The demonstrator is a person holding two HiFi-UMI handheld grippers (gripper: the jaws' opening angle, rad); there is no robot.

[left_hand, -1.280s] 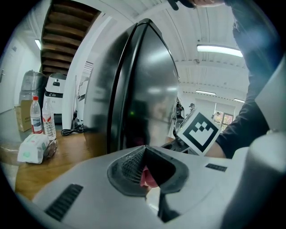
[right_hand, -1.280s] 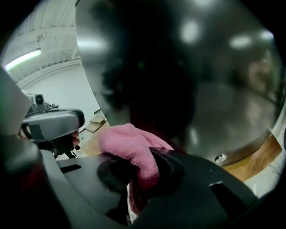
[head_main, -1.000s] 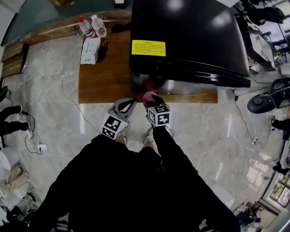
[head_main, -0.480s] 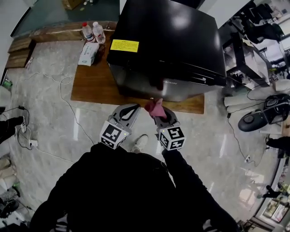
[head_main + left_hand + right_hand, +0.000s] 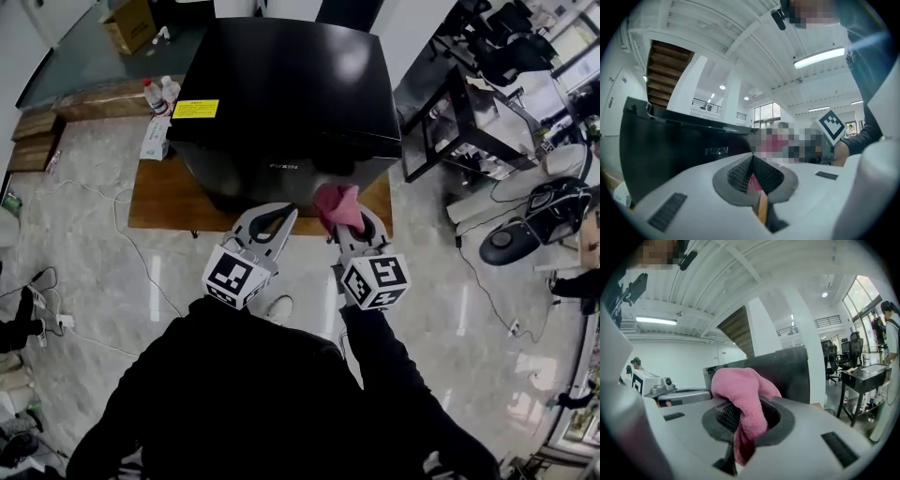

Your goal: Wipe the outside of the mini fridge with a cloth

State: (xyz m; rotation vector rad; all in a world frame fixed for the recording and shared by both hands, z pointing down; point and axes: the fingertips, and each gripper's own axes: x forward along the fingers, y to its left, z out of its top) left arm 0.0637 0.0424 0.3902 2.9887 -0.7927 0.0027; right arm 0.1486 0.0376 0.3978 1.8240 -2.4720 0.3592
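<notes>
- Reaching forward from black sleeves, both arms hold their tongs side by side in front of the glossy black mini fridge (image 5: 281,84), marker cubes toward the person and jaws pointing at its front face.
- The right gripper (image 5: 345,217) is clamped on a bunched pink terry cloth (image 5: 337,202); the cloth sits at the upper front edge of the fridge, though no view settles whether it touches the fridge.
- The left gripper (image 5: 289,214) is just left of the cloth, its curved jaws drawn together at the tips with nothing between them.
- The right gripper view looks upward: the cloth (image 5: 740,390) bulges over the jaws and hangs down through them, and the fridge (image 5: 787,366) rises behind it. Beyond stands a black metal desk (image 5: 862,376).
- The left gripper view shows the ribbed pads (image 5: 740,171) meeting in a point and the fridge's dark front (image 5: 684,145) with faint lettering.
- Only the head view shows the fridge standing on a low brown wooden platform (image 5: 164,197), and a yellow rectangular label (image 5: 195,109) on its top.
- At the platform's left end stand two clear plastic bottles (image 5: 155,94); their fill level cannot be made out. Beside them lies a white tissue pack (image 5: 155,136).
- An open brown cardboard box (image 5: 129,21) sits farther back, its contents unclear.
</notes>
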